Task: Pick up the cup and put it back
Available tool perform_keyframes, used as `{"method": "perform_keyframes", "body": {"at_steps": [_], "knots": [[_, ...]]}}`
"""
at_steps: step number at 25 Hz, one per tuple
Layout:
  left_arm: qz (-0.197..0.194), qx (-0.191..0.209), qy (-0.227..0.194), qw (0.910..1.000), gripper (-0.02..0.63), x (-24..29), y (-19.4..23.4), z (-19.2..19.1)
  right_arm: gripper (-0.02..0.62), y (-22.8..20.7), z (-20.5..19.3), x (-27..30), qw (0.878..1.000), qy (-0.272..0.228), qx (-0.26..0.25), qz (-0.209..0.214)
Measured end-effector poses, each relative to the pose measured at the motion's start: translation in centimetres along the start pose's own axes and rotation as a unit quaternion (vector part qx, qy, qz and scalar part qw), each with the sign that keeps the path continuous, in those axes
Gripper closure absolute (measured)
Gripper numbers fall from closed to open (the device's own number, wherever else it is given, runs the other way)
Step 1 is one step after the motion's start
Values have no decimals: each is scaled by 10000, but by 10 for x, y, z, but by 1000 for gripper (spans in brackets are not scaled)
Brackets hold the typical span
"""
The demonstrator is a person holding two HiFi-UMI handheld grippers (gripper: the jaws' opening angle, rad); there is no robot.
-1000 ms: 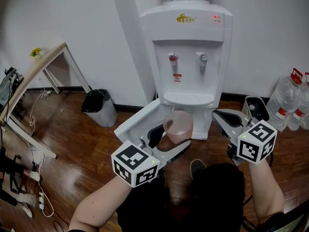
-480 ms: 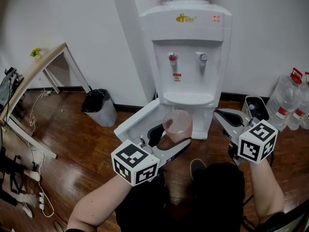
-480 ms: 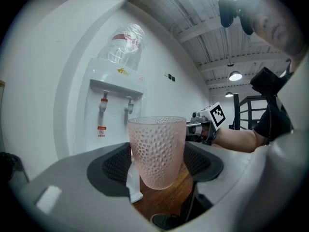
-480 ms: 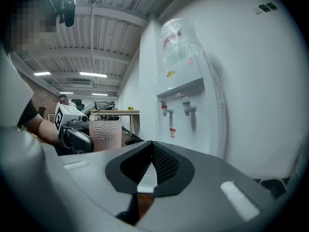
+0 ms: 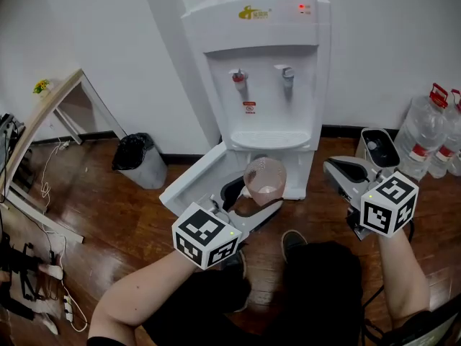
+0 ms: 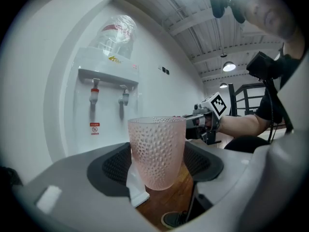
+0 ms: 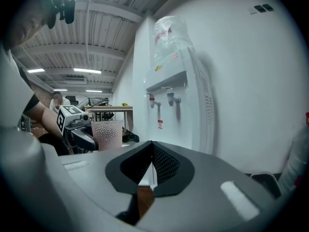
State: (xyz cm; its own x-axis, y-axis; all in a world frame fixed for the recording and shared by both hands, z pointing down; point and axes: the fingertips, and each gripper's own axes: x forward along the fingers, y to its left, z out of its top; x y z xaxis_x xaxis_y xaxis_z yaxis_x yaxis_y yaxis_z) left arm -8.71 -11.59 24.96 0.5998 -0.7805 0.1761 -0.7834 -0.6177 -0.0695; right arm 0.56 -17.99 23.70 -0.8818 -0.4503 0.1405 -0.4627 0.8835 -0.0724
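while dimpled and pink, cup [image 6: 156, 151] sits clamped by left gripper [image 6: 157, 166].

Pink, translucent, dimple-textured cup [image 5: 265, 180] is held upright, clamped at its lower half between the jaws of the left gripper [image 5: 252, 202].

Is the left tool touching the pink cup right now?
Touching. The left gripper view shows the left tool with its pads pressed against both sides of the cup.

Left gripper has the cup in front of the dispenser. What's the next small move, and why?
Probably ease the left gripper forward toward the water dispenser: its jaws are shut on the upright cup, which hangs clear of any surface.
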Motion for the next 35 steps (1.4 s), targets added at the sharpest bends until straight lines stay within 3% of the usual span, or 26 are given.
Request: {"method": "perform_keyframes", "body": {"at_steps": [10, 17, 27, 35], "knots": [[109, -311, 86, 9994, 267, 47, 22, -62, 592, -36, -53, 10, 9997, 105, 175, -150], [421, -131, 438, 9981, 267, 76, 43, -131, 592, -54, -104, 24, 9994, 222, 186, -182], [680, -541, 555, 9947, 267, 151, 79, -223, 592, -79, -157, 40, 9992, 220, 293, -179], [820, -713, 771, 9911, 267, 199, 118, -277, 594, -102, -187, 42, 9965, 598, 470, -349]]}}
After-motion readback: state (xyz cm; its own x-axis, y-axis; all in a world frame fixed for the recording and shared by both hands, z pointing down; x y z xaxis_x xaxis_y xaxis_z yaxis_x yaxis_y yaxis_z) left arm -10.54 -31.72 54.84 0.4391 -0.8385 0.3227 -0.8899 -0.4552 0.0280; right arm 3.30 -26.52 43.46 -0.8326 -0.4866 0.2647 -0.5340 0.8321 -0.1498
